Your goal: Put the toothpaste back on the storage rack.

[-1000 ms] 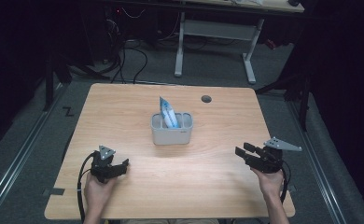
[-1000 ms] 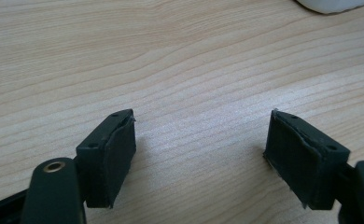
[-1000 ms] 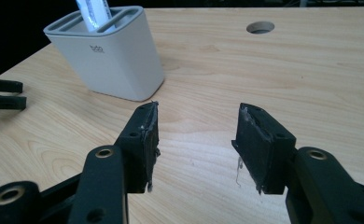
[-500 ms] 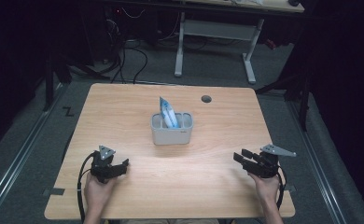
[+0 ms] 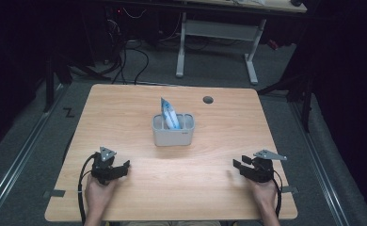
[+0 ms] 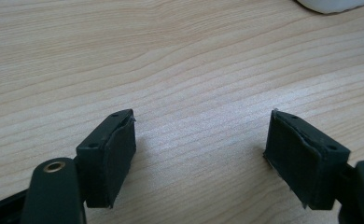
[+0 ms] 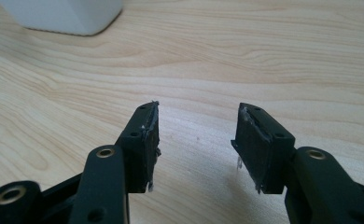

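A grey two-compartment holder [image 5: 173,130] stands at the middle of the wooden table [image 5: 139,101], with a blue-and-white packet [image 5: 169,113] upright in its left compartment. Near the front left edge, my left gripper [image 5: 123,165] rests low on the table, jaws wide apart with bare wood between them [image 6: 201,140]. At the front right my right gripper [image 5: 238,165] sits low over the wood, open and empty [image 7: 196,135]. The holder's base shows at the top right of the left gripper view [image 6: 332,4] and at the top left of the right gripper view [image 7: 66,16].
A round cable hole [image 5: 208,100] lies at the table's back right. Behind the table stands a white desk frame [image 5: 217,35] amid cables on the dark floor. A metal rail [image 5: 12,160] runs along the floor on the left.
My right gripper has come down and toward the front edge of the table, staying open. The left gripper has stayed put.
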Demonstrator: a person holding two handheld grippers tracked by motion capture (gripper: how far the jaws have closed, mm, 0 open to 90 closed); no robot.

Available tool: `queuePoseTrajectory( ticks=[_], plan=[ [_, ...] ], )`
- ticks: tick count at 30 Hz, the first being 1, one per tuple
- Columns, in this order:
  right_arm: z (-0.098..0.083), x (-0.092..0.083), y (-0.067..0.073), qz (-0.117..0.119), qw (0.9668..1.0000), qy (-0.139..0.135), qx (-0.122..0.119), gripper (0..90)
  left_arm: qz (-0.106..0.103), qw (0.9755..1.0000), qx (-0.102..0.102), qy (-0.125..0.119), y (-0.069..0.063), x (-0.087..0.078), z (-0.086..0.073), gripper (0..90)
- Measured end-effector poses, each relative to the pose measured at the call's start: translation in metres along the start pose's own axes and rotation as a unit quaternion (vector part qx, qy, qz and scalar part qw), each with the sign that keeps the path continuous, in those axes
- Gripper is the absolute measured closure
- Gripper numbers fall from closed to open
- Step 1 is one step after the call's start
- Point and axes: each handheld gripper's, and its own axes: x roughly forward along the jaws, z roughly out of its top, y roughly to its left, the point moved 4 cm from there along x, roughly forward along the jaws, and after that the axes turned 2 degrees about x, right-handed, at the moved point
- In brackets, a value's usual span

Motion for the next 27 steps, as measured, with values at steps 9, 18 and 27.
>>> queuePoseTrajectory(
  ticks=[9, 18, 27],
  plan=[
    [-0.004, 0.012, 0.002, -0.035, 0.9989, 0.010, -0.031, 48.8, 0.000, 1.0000, 0.000, 0.000, 0.000, 0.000, 0.000, 24.5],
    [-0.007, 0.018, -0.001, -0.064, 0.9967, 0.025, -0.044, 43.7, 0.000, 1.0000, 0.000, 0.000, 0.000, 0.000, 0.000, 24.4],
    [-0.006, 0.021, -0.001, -0.068, 0.9960, 0.034, -0.048, 36.2, 0.000, 1.0000, 0.000, 0.000, 0.000, 0.000, 0.000, 24.4]
  ],
)
